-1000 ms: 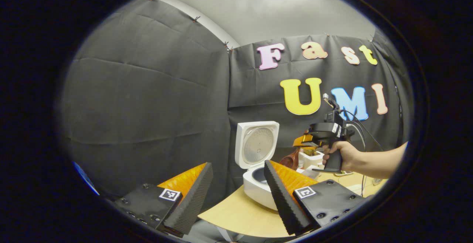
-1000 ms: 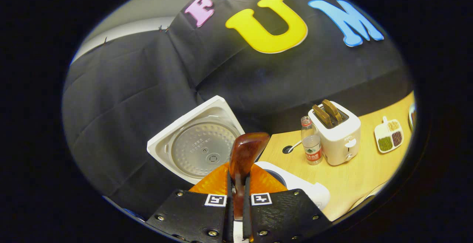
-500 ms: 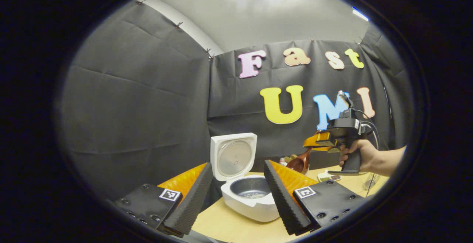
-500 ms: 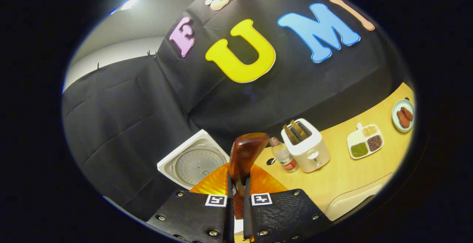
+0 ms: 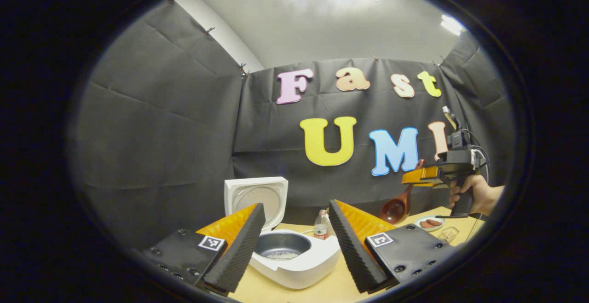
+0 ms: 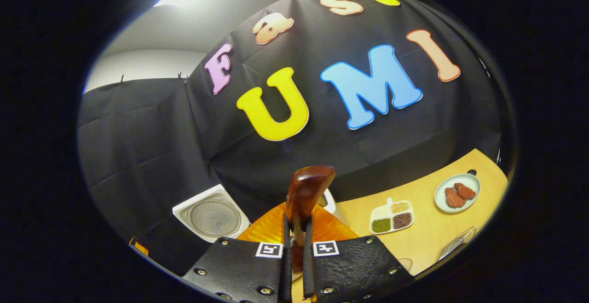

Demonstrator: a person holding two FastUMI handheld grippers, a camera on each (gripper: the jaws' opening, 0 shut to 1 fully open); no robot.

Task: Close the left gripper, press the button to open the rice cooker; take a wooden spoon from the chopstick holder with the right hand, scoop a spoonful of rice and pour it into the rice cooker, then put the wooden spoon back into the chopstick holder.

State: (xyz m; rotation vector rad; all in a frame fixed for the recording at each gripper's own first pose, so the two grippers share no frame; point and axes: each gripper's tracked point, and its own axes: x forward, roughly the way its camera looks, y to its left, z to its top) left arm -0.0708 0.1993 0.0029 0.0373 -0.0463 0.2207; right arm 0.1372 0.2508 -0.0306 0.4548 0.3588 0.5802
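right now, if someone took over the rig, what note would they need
Left gripper: open, holding nothing, aimed at the rice cooker.
Right gripper: shut on the wooden spoon, held up in the air to the cooker's right.
Done: cooker lid is up, inner pot exposed; spoon is out of its holder.
Left: whether rice was poured cannot be told; return the spoon to the chopstick holder.

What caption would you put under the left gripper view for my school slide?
Open left gripper frames the open rice cooker; farther off, the right gripper holds a wooden spoon.
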